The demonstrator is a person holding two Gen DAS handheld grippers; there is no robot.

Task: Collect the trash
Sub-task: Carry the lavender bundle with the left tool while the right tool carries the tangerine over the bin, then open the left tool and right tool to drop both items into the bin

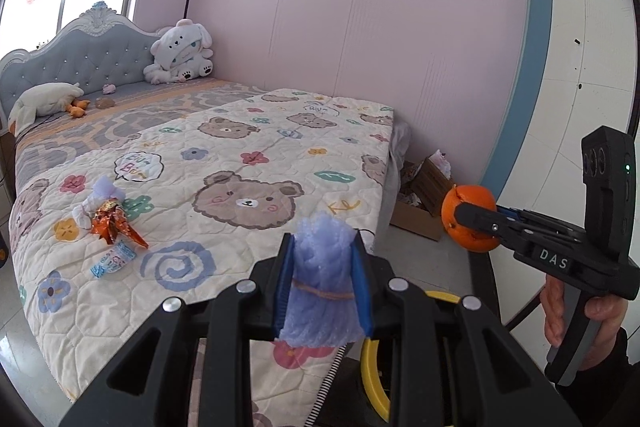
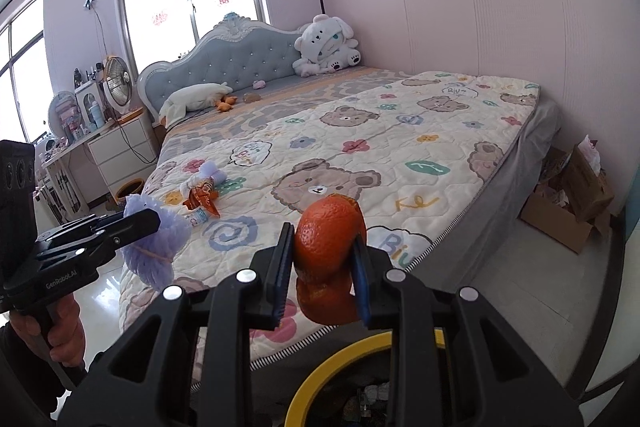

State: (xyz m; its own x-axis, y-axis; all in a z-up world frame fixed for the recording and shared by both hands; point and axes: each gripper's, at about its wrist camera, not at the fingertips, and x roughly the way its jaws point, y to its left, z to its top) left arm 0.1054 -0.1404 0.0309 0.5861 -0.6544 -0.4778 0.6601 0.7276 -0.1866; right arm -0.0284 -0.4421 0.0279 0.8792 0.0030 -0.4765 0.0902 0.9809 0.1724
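Showing both loads carried over the foot of the bed [image 2: 460, 131]: the left gripper [image 1: 322, 283] pinches a lilac foam fruit net [image 1: 322, 291] tied round with a thin band, and the right gripper [image 2: 324, 267] pinches an orange peel [image 2: 328, 255], each pressed between blue pads. The net looks very light and spongy, likely to crush and spring back, so a hold across its banded waist suits it; the peel appears hollow, limp and somewhat slick, best gripped across its doubled walls. More trash remains on the quilt: an orange foil wrapper [image 1: 116, 223], a white crumpled piece [image 1: 86, 213] and a small printed packet [image 1: 112, 261]. A yellow-rimmed bin [image 2: 360, 359] sits below the grippers, its opening mostly hidden by their bodies and cut off by the frame; its contents cannot be made out.
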